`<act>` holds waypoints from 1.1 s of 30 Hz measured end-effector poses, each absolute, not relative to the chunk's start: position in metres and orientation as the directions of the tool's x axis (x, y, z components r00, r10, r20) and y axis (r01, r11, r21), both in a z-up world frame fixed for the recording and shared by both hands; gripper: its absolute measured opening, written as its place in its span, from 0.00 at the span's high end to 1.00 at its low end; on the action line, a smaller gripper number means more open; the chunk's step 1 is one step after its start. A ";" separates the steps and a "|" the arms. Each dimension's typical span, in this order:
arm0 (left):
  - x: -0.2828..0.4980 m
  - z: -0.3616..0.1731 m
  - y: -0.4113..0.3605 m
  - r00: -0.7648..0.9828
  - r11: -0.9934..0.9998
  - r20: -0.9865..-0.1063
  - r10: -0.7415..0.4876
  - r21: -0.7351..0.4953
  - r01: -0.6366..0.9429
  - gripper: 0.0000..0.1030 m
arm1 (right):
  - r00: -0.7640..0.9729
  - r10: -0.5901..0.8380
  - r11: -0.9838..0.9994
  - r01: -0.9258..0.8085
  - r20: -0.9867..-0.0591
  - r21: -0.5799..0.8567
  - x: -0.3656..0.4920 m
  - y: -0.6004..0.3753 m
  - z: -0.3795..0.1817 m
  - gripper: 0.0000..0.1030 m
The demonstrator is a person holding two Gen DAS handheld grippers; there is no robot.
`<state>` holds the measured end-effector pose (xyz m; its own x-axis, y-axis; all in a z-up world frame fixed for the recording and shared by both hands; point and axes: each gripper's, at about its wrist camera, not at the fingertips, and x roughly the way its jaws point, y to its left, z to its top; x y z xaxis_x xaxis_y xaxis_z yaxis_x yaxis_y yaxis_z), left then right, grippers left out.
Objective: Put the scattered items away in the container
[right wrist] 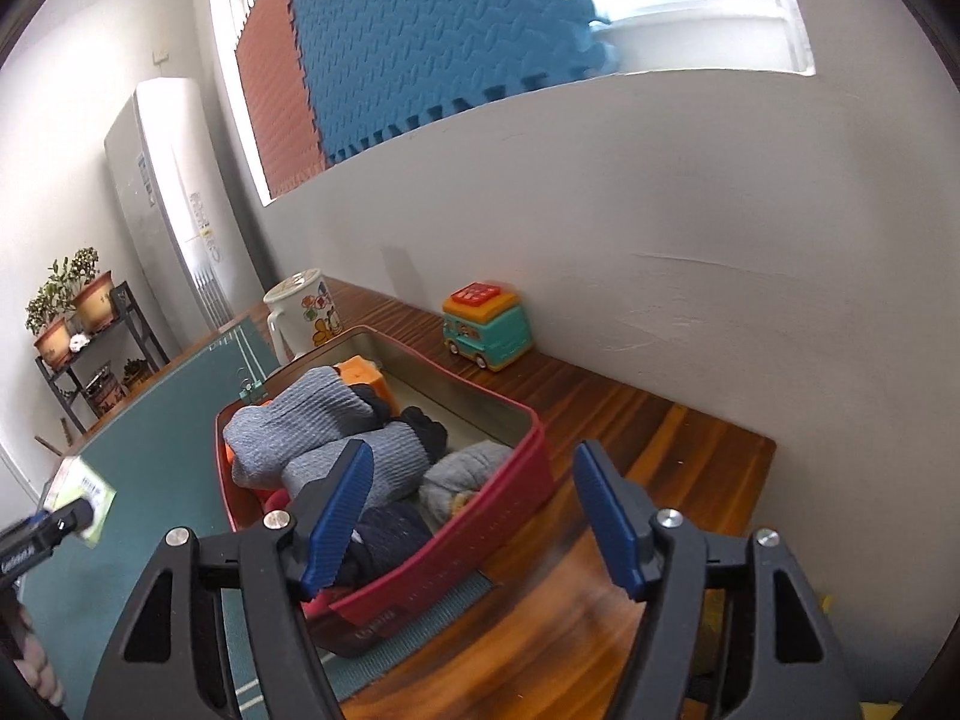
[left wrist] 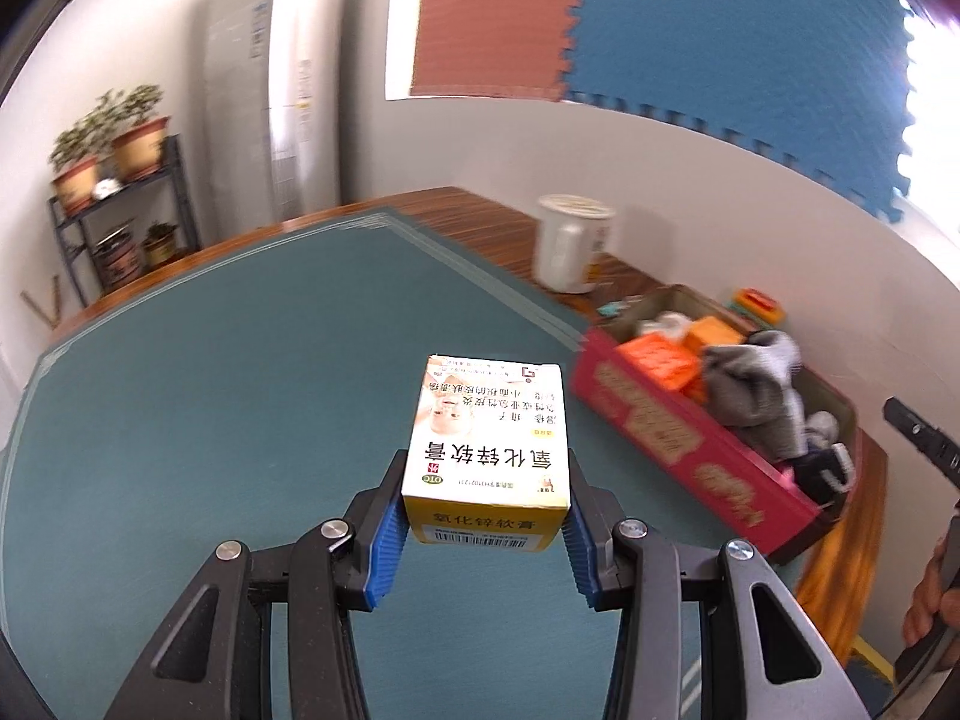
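Clamping medicine box [left wrist: 487,456] in left claw [left wrist: 485,516], mug [left wrist: 570,243] beyond red tin [left wrist: 690,438]

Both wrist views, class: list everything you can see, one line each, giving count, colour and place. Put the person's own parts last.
Medicine box: one, white and yellow, gripped above the green mat.
Tin: one, red, open, on the table's right part.
Socks: several, grey and dark blue, piled in the tin.
Orange blocks: at least two, in the tin's far end.
Mug: one, white with cartoon prints, beyond the tin.
Toy bus: one, teal and orange, by the wall.
Green mat: one, covering the wooden table.
Potted plants: several, on a black shelf.
Left gripper: black with blue pads, shut on the box.
Right gripper: same colours, open, over the tin's near end.
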<state>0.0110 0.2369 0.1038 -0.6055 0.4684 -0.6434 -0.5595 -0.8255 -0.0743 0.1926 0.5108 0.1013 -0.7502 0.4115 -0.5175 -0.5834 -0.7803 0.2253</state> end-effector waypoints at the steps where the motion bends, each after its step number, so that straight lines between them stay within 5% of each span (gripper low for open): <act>1: 0.013 0.106 0.246 -0.598 -0.815 -0.642 0.481 -0.075 -0.575 0.55 | -0.751 0.416 -0.780 -0.585 -0.513 0.223 0.195 0.511 0.101 0.28; 22: 0.040 0.110 0.393 -0.440 -0.621 -0.631 0.639 -0.084 -0.780 0.55 | -0.743 0.423 -0.743 -0.612 -0.518 0.272 0.220 0.537 0.080 0.24; 24: 0.041 0.106 0.401 -0.387 -0.570 -0.631 0.672 -0.107 -0.815 0.48 | -0.740 0.425 -0.743 -0.614 -0.521 0.266 0.218 0.537 0.078 0.24; 25: 0.042 0.102 0.405 -0.355 -0.542 -0.635 0.686 -0.120 -0.832 0.31 | -0.739 0.423 -0.743 -0.614 -0.524 0.266 0.218 0.537 0.077 0.24; 27: 0.041 0.096 0.407 -0.322 -0.513 -0.635 0.702 -0.138 -0.847 0.19 | -0.738 0.421 -0.743 -0.614 -0.528 0.266 0.217 0.538 0.075 0.24; 33: 0.032 0.090 0.401 -0.316 -0.530 -0.644 0.697 -0.165 -0.832 0.19 | -0.740 0.418 -0.742 -0.613 -0.527 0.272 0.216 0.539 0.074 0.24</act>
<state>0.0319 0.4015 0.0904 -0.3163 0.6967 -0.6439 -0.8319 -0.5299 -0.1647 0.2163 0.5391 0.0737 -0.7400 0.4185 -0.5266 -0.6132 -0.7415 0.2724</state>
